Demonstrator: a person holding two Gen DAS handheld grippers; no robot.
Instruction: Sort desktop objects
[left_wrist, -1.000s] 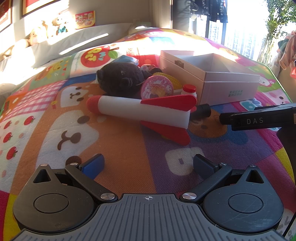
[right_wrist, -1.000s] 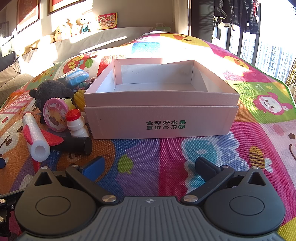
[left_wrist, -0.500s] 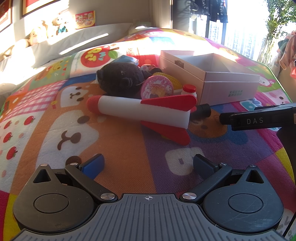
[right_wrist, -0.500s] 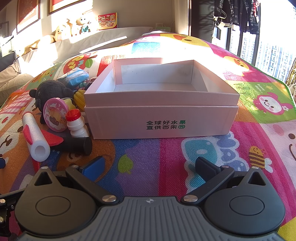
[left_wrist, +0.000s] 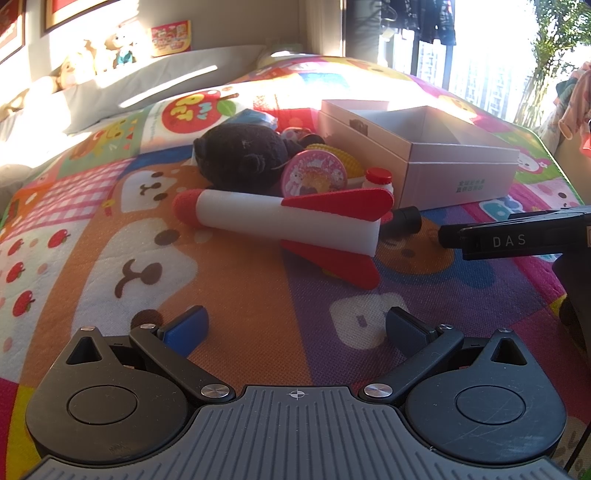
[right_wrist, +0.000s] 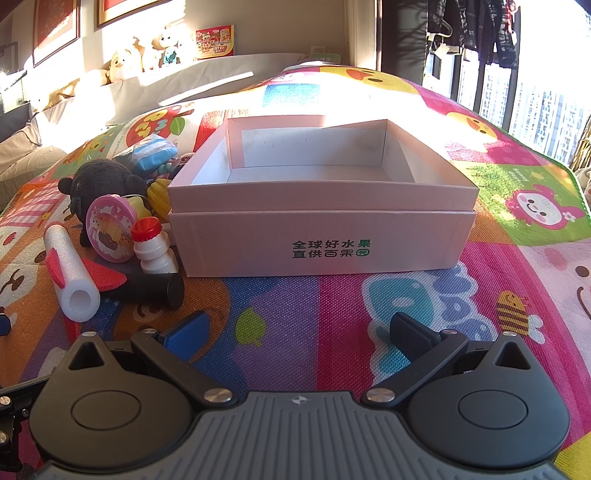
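1. the left claw (left_wrist: 295, 326) is wide open. it holds nothing and hangs just above the colourful play mat (left_wrist: 236, 288).
2. the right claw (right_wrist: 297, 330) is wide open too, with nothing in it. it points at the box.
3. on the left side of the mat lies a foam rocket (left_wrist: 284, 225), white with a red tip and red fins. it lies on its side.
4. just behind the rocket sit a black plush toy (left_wrist: 240, 157), a round pink tin (left_wrist: 314, 177) and a small white bottle (right_wrist: 153, 247) with a red cap. a black tube (right_wrist: 162, 288) touches the rocket's back end.
5. a blue packet (right_wrist: 151, 153) and a yellow toy (right_wrist: 159, 195) lie further back, beside the box.
6. to the right stands the white box (right_wrist: 321, 240). it is open and has green writing on the front. nothing is inside it.
7. nothing has moved since the earlier pictures. both claws stayed where they were.
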